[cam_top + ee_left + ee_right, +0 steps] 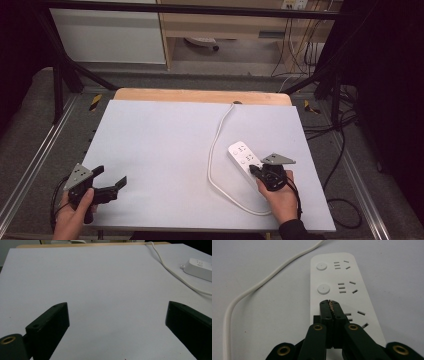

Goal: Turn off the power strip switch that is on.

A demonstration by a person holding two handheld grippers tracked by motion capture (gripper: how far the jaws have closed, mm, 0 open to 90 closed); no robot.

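High view first, reading across from the left with the power strip as the landmark. Far to the left of the power strip, near the table's front-left corner, the left hand holds the left gripper above the pale grey surface. Its jaws stand wide apart with nothing between them, pointing roughly toward the power strip. In the left gripper view the two black jaws frame bare tabletop, and the power strip lies well ahead at the upper right edge, with its white cord running back toward the table's far edge.

Just left of the power strip, the white cord loops from the table's far edge down along the surface and curves round toward the front, near the right hand.

At the power strip itself, the right gripper sits over the near end of the strip, held by the right hand. In the right gripper view its jaws are closed together, tips pressed against each other with nothing gripped, and the right gripper points down at the strip's top face just below the second round button. Whether the tips touch the strip I cannot tell. Another round button lies farther along, with socket slots beside each.
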